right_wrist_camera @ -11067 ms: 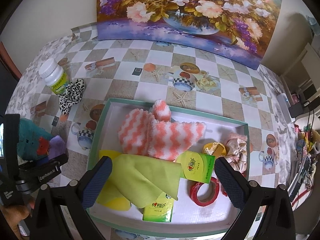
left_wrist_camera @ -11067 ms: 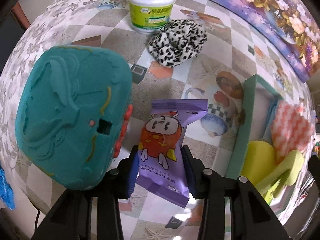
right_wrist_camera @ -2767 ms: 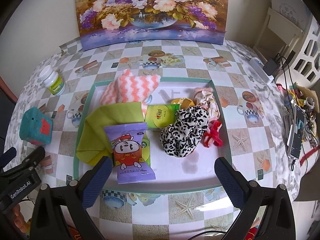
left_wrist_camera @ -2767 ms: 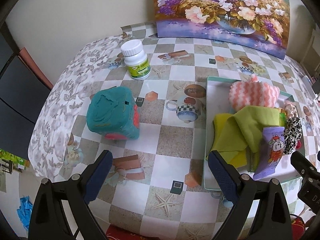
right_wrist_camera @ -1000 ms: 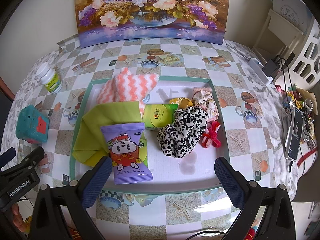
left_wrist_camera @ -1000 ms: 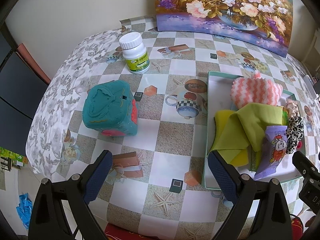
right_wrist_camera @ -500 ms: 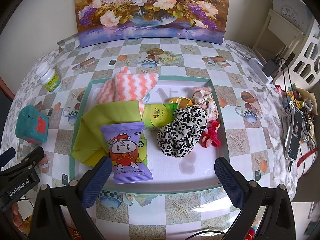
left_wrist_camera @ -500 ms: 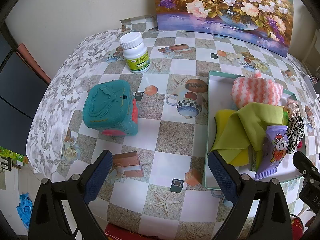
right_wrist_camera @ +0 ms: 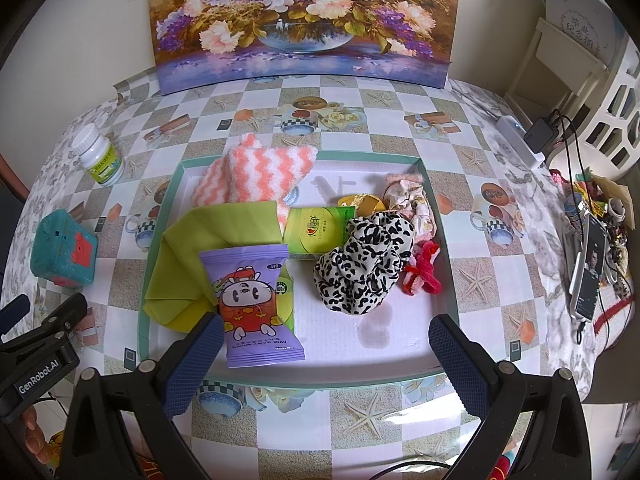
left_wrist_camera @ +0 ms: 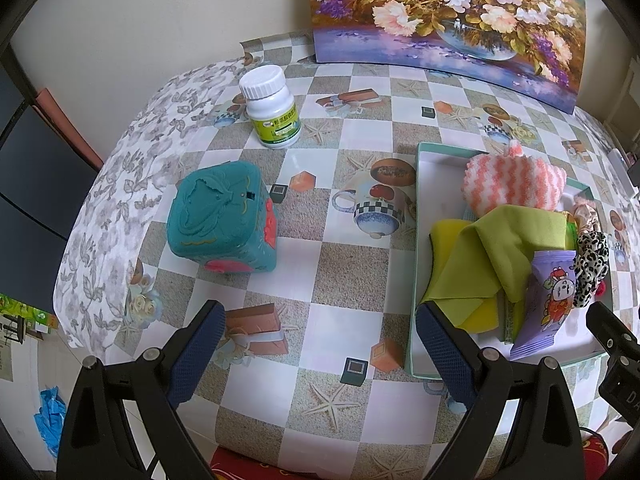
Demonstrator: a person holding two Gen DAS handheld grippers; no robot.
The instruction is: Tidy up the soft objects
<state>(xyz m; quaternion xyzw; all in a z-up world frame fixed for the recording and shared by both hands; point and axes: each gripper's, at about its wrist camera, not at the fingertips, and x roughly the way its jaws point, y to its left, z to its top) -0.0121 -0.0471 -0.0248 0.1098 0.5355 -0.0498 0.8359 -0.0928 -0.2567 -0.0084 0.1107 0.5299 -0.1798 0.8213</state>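
A teal-rimmed white tray point(right_wrist_camera: 400, 344) holds soft things: an orange-white striped cloth point(right_wrist_camera: 256, 174), a green cloth point(right_wrist_camera: 208, 240), a purple wipes pack point(right_wrist_camera: 250, 300), a leopard scrunchie point(right_wrist_camera: 366, 262), a pale scrunchie point(right_wrist_camera: 412, 200) and a red tie point(right_wrist_camera: 424, 274). A teal soft cube point(left_wrist_camera: 222, 218) stands on the table left of the tray point(left_wrist_camera: 430, 172). My left gripper point(left_wrist_camera: 316, 344) is open and empty above the table's front. My right gripper point(right_wrist_camera: 320, 360) is open and empty above the tray's front edge.
A white pill bottle point(left_wrist_camera: 272, 108) stands at the back left. A flower painting point(right_wrist_camera: 304, 20) leans on the wall behind. A green packet point(right_wrist_camera: 318, 230) lies in the tray. Phones and cables point(right_wrist_camera: 588, 268) lie at the table's right edge.
Both grippers have drifted slightly; the views shift a little. Earlier the purple pack and the leopard scrunchie went from the table into the tray.
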